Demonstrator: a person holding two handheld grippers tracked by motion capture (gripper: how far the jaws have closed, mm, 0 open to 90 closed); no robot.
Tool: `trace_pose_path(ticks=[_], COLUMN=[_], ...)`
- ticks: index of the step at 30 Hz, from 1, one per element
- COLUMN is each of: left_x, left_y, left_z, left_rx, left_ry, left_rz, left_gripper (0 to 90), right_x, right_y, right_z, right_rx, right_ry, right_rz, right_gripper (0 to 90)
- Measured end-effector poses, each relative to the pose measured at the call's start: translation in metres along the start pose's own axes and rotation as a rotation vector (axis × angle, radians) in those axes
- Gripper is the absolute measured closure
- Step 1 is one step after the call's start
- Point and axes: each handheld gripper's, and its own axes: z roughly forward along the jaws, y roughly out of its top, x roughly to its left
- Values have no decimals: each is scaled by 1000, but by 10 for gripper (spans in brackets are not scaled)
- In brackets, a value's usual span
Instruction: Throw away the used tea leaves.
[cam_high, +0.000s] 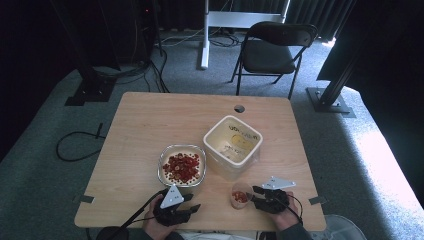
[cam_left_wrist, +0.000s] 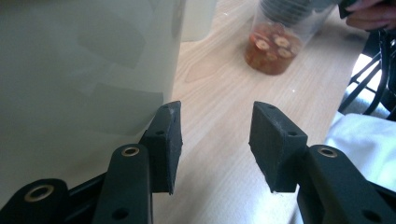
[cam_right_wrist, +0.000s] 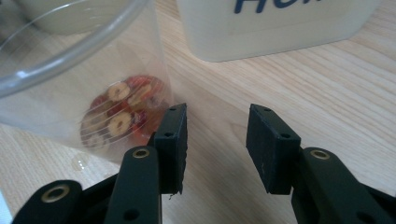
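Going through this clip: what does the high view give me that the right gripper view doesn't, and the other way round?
The high view adds the heap of red slices in the glass bowl, the folding chair and the left gripper. The right gripper view adds blue lettering on the container's side, and the right gripper with its jaws apart and nothing between them. Both show the clear cup, the white container and the wooden table.
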Motion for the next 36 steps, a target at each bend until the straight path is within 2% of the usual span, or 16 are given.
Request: trace_pose_path(ticks=[6, 13, 15, 18, 20, 27, 36], left_x=[9, 21, 23, 22, 20, 13, 7], left_y=[5, 7, 7, 6, 5, 5, 9], left_z=[5, 7, 8, 10, 11, 13, 11], left_rx=[-6, -3, 7, 17, 19, 15, -46], left_ry=[24, 53, 43, 42, 28, -29, -123], left_rz=[-4, -22, -37, -36, -33, -16, -10], left_gripper=[540, 473, 434, 384, 353, 350, 372], right_x=[6, 10, 10, 11, 13, 21, 35], right_y=[0, 0, -1, -3, -3, -1, 2], right_z=[6, 8, 7, 5, 4, 9, 17], right_rx=[12, 25, 27, 27, 28, 26, 27], right_ry=[18, 19, 18, 19, 22, 38, 70], right_rz=[-18, -27, -22, -20, -21, -29, -38], right_gripper=[575, 563, 563, 562, 562, 562, 560])
